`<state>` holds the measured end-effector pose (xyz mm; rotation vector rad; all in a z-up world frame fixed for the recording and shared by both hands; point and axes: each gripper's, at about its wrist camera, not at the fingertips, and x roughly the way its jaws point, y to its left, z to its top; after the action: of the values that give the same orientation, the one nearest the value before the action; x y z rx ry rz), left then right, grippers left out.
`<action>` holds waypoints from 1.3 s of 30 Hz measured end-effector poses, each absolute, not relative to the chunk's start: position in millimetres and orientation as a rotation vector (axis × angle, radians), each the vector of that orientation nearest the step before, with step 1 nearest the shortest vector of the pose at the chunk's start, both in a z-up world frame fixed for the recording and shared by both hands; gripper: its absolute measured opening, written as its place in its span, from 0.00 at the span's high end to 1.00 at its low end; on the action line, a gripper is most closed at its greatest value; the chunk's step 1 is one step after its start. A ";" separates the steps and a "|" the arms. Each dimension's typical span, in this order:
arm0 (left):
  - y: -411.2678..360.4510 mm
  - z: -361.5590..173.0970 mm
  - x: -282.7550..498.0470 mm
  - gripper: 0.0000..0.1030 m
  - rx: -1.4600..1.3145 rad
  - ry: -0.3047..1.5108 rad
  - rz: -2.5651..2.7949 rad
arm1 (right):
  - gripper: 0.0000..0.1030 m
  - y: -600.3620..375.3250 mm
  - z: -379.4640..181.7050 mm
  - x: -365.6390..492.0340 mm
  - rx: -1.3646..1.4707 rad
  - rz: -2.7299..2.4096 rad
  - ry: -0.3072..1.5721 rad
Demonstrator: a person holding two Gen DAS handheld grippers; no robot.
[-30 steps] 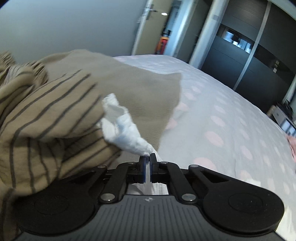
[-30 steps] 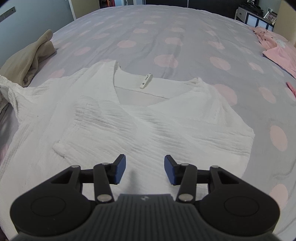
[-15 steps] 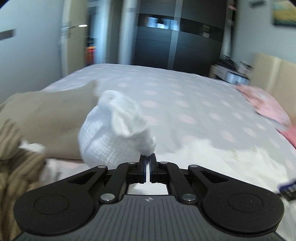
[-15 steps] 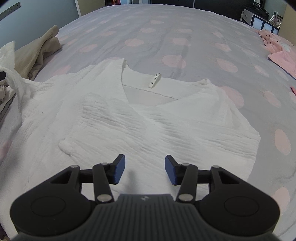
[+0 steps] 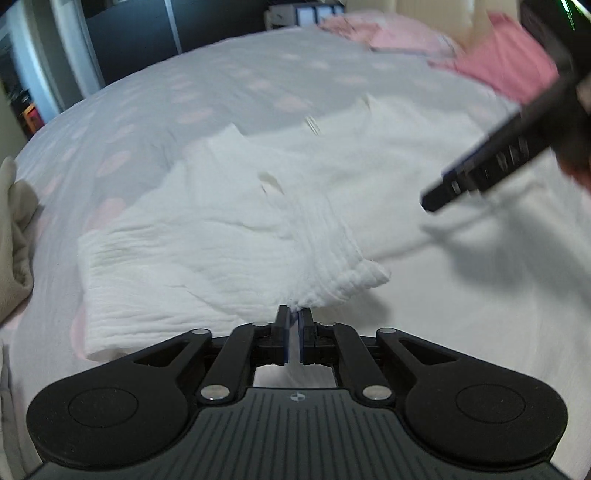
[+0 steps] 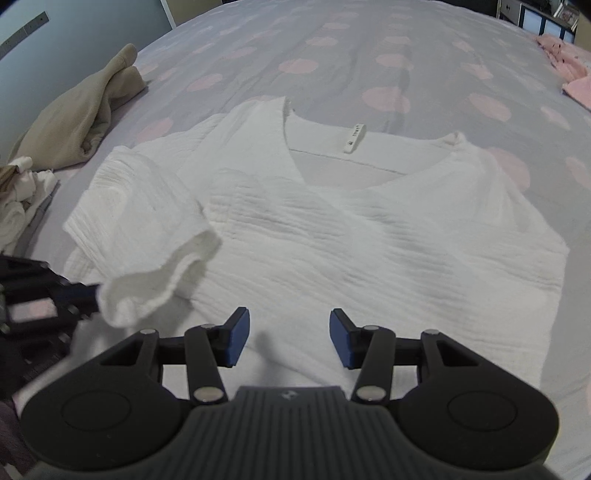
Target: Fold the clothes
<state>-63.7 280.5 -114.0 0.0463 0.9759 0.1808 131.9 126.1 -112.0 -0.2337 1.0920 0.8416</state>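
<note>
A white crinkle-weave blouse (image 6: 369, 229) lies flat on the bed, neck label away from me. My left gripper (image 5: 294, 320) is shut on the cuff of its left sleeve (image 5: 332, 273), which it holds folded in over the blouse body. In the right wrist view that sleeve (image 6: 155, 258) curls above the front, with the left gripper (image 6: 88, 295) at the frame's left edge. My right gripper (image 6: 288, 328) hovers open over the blouse's lower front, nothing between its blue pads (image 6: 236, 336). It also shows blurred in the left wrist view as the right gripper (image 5: 480, 173).
The bed carries a grey sheet with pink dots (image 6: 406, 55). A beige garment (image 6: 81, 114) and a crumpled white and striped pile (image 6: 18, 195) lie at the left. Pink clothes (image 5: 498, 66) lie at the far right corner. A dark wardrobe (image 5: 129, 33) stands beyond.
My left gripper has swung right from over the beige and striped pile, carrying the white sleeve across onto the blouse. The right gripper has stayed open over the blouse's lower front, edging slightly forward.
</note>
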 end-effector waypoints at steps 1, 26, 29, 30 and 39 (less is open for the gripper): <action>279.7 -114.1 -62.6 0.97 0.047 0.978 0.178 | 0.50 126.8 -112.5 131.6 -0.207 0.850 1.104; 322.9 -101.3 -95.1 0.59 -0.040 1.012 0.296 | 0.93 199.7 -117.8 137.1 0.114 0.955 1.202; 337.1 -104.7 -104.5 0.52 -0.044 1.022 0.372 | 0.94 200.7 -88.6 140.5 0.165 0.983 1.138; 341.7 -106.2 -107.3 0.51 -0.045 1.023 0.396 | 0.94 200.3 -79.0 141.8 0.178 0.989 1.113; 380.3 -111.0 -112.4 0.49 -0.218 0.956 0.487 | 0.94 188.0 -16.1 149.7 0.266 1.013 0.952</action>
<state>-112.4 380.3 -111.0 -0.2183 0.9564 0.4872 149.7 188.0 -16.1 0.2658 0.9522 1.0131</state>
